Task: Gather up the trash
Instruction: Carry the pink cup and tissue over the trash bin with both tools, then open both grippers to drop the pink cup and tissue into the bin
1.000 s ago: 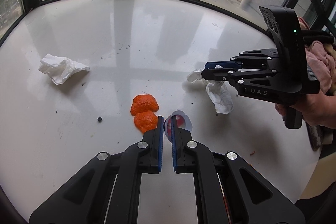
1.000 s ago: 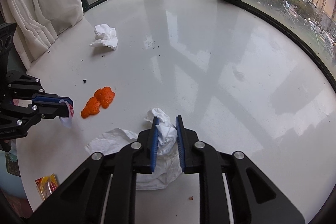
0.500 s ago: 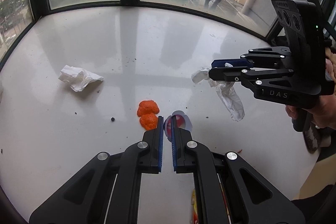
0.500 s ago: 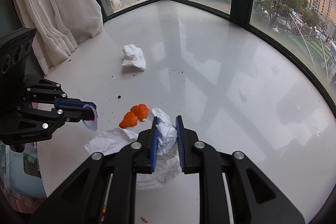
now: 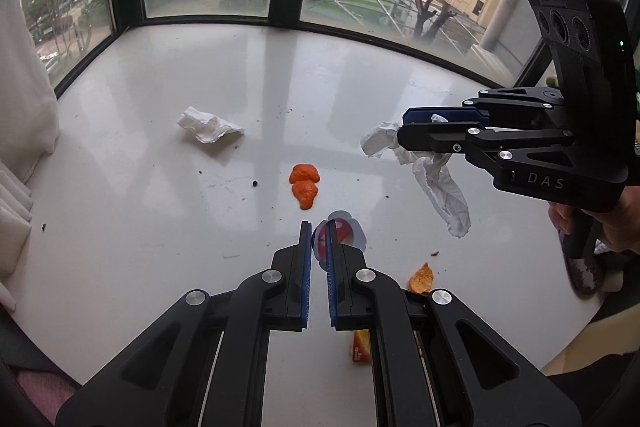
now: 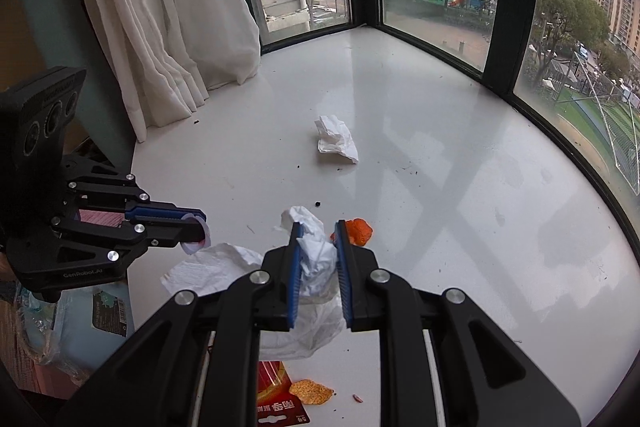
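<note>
My left gripper (image 5: 316,227) is shut on a small white-and-red foil lid (image 5: 340,231) and holds it above the white sill (image 5: 140,227). The right wrist view shows this gripper (image 6: 199,227) at the left with the lid (image 6: 196,246) at its tips. My right gripper (image 6: 318,231) is shut on a crumpled white tissue (image 6: 316,263) that hangs down from its pads. In the left wrist view the right gripper (image 5: 404,131) is at the right, with the tissue (image 5: 440,187) dangling clear of the sill. Orange peel (image 5: 305,185) lies on the sill just beyond both grippers.
A second crumpled tissue (image 5: 208,127) lies farther back on the sill. A chip piece (image 5: 422,277) and a red wrapper (image 5: 361,347) lie near the front edge. A white curtain (image 6: 168,27) hangs at the left. Window glass rings the far side. A hand (image 5: 616,227) grips the right tool.
Both grippers have risen and drawn back from the sill with their loads. The tissue has come off the surface and now hangs free. The peel and the far tissue look smaller.
</note>
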A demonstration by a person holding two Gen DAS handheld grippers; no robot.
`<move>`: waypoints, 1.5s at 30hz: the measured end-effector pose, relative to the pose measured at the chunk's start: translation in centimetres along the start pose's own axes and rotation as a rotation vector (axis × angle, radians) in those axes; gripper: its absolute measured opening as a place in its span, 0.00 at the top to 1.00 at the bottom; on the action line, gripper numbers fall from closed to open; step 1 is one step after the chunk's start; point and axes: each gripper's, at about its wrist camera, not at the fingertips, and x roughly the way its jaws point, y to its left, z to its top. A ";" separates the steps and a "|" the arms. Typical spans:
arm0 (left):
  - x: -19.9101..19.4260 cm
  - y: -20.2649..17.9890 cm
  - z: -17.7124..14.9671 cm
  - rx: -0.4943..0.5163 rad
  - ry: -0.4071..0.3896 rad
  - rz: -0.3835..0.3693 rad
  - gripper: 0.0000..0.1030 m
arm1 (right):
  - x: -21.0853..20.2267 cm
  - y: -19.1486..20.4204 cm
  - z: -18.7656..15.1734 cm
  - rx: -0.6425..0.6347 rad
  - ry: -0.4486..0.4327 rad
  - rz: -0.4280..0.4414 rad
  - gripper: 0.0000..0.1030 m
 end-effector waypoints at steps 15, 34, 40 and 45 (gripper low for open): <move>-10.6 3.9 -7.5 -0.115 -0.046 0.150 0.95 | -1.5 12.4 0.2 -0.149 -0.008 0.135 0.83; -22.4 7.5 -22.1 -0.321 -0.028 0.301 0.95 | -0.3 29.7 -3.1 -0.312 0.076 0.362 0.83; -24.0 7.7 -25.2 -0.381 -0.013 0.328 0.95 | 0.1 33.2 -4.7 -0.362 0.116 0.403 0.83; -24.7 7.6 -27.1 -0.407 -0.001 0.346 0.95 | 0.6 35.5 -6.2 -0.425 0.156 0.424 0.83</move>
